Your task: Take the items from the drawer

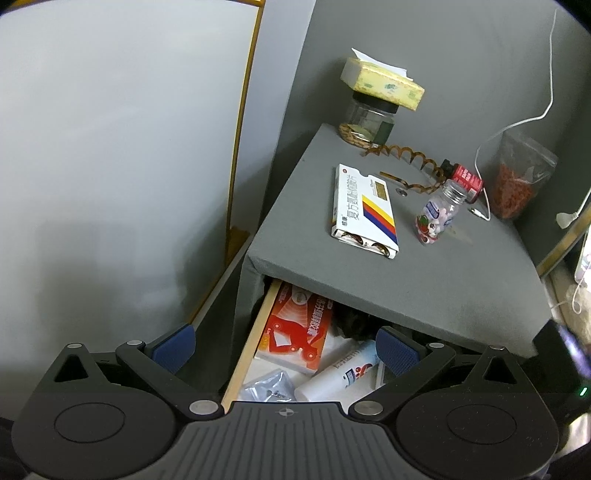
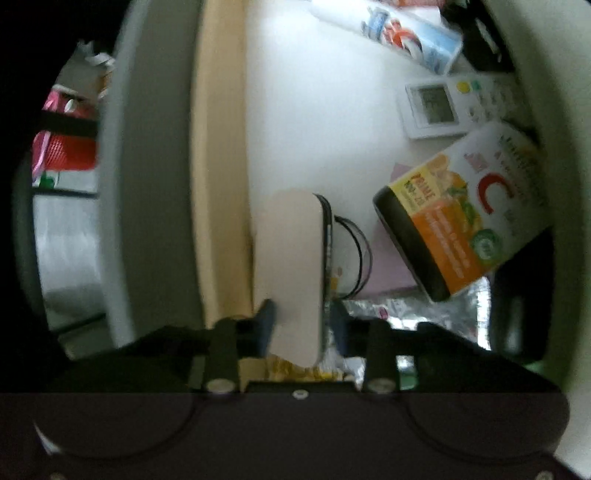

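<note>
The drawer [image 1: 246,354] under the grey nightstand top [image 1: 424,273] stands open. It holds a red-and-white box [image 1: 295,328], a white tube [image 1: 340,373] and a plastic bag [image 1: 267,386]. My left gripper [image 1: 284,349] hangs open and empty above the drawer's left side. In the right wrist view my right gripper [image 2: 301,325] is inside the drawer, shut on a flat beige case [image 2: 288,266] with a dark edge, next to the wooden drawer wall [image 2: 218,184]. An orange vitamin C bottle [image 2: 465,214], a white remote [image 2: 454,107] and the tube [image 2: 402,33] lie nearby.
On the nightstand top lie a white medicine box [image 1: 364,210], a candy bottle [image 1: 439,214], a red-capped bottle [image 1: 467,179], a brown hair clip [image 1: 406,155], a jar under a tissue pack [image 1: 373,110], a bag of red berries [image 1: 517,177] and a white cable [image 1: 517,122].
</note>
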Demonstrator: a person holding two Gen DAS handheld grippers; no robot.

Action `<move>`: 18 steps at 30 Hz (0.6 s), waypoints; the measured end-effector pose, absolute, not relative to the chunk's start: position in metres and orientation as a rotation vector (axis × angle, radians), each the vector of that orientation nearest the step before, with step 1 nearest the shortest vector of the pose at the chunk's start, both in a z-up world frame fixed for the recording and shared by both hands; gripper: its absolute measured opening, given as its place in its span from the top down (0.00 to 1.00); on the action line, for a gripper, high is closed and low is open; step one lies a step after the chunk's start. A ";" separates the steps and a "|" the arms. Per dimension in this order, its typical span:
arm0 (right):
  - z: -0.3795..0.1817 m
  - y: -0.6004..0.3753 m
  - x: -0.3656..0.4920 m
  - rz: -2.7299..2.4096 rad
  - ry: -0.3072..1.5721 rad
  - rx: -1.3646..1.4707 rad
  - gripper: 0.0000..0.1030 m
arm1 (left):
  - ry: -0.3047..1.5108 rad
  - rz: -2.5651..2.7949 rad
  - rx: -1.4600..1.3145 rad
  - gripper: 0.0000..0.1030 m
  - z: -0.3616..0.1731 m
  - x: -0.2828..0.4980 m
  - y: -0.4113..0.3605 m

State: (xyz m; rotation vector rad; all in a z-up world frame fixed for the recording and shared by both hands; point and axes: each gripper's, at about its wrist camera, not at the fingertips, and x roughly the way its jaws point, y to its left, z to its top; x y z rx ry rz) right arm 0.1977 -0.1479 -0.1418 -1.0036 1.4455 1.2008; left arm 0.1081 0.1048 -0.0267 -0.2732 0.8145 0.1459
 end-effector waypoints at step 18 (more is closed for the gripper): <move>-0.006 -0.204 0.237 1.115 1.043 -0.218 0.85 | 0.800 0.139 -0.279 0.00 -0.023 0.107 0.104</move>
